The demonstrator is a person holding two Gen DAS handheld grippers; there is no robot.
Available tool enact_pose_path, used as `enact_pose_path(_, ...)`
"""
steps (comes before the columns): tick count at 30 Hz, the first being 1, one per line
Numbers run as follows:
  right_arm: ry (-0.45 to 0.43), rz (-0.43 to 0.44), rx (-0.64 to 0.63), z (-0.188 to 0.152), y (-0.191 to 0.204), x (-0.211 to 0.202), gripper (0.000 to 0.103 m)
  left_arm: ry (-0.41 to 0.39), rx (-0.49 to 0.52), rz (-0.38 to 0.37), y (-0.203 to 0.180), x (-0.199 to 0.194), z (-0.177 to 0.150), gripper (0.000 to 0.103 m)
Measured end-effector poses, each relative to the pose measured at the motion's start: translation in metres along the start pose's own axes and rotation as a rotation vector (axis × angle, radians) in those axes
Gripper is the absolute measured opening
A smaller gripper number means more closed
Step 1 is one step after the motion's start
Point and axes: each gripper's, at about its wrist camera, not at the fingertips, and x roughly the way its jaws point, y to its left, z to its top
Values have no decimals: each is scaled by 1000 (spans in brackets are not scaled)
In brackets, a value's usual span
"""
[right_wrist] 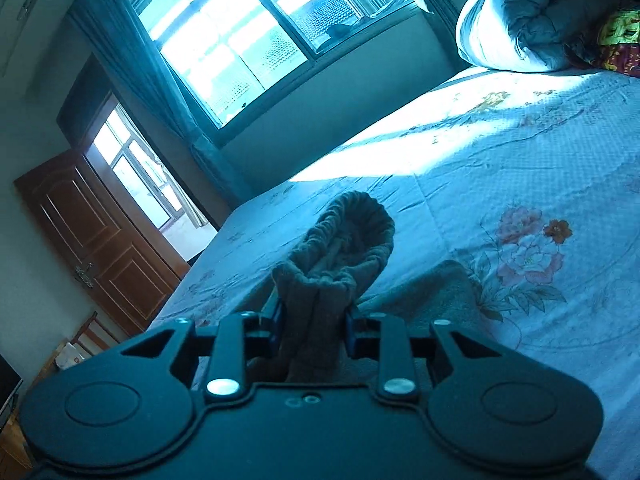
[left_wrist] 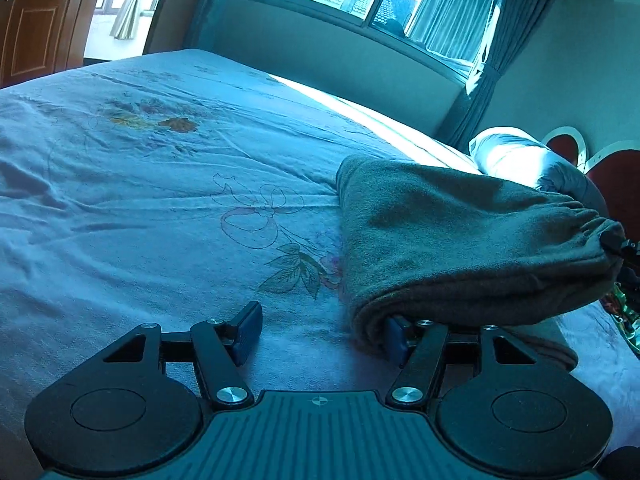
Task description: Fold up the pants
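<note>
Here, pants (left_wrist: 460, 240) lengthwise rightward, waistband (right_wrist: 356, 220) raised

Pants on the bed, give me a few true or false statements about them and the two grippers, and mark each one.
1. The right gripper is shut on the pants at the gathered waistband. True.
2. The left gripper is shut on the pants. False: its fingers stand open, with one tucked under the folded edge.
3. The pants lie spread flat in a single layer. False: they are doubled over, with a rounded fold.
4. The bedsheet has a flower print. True.
5. A rolled quilt lies at the far end of the bed. True.
</note>
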Motion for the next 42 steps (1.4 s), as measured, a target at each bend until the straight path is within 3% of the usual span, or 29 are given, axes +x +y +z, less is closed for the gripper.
enact_pose_path(3,136,-155,130,-24,-55,28,21,49,64,4,-12,9,-2,71)
enact_pose_path(5,104,-108,198,-30,-72,24,24,46,85,17,-16,9,-3,71)
enact_pose_path(11,93,-109,172,-18,-63,12,31,54,96,21,-6,-7,-1,71)
enact_pose_path(14,52,-138,60,-12,-41,0,32,16,130,86,-3,-28,4,71)
enact_pose_path(16,14,-178,-2,-6,-27,-7,32,-21,94,79,2,-39,14,71)
enact_pose_path(19,-44,-140,-98,2,-2,-14,33,-36,91,57,-1,-37,30,71)
enact_pose_path(23,9,-78,-202,-1,25,4,32,-23,129,15,-22,-20,37,71)
enact_pose_path(25,32,-117,-318,-9,35,18,33,-13,180,11,-37,-6,40,71)
enact_pose_path(28,142,-259,-473,-28,39,45,38,54,217,52,-47,14,39,71)
enact_pose_path(30,192,-289,-515,-37,32,53,38,96,209,54,-45,25,33,71)
enact_pose_path(35,179,-254,-540,-40,29,47,39,95,170,48,-34,27,25,80)
enact_pose_path(38,169,-214,-529,-36,31,43,48,96,180,48,-34,28,26,81)
enact_pose_path(42,121,-187,-526,-29,36,31,51,87,191,51,-38,23,35,81)
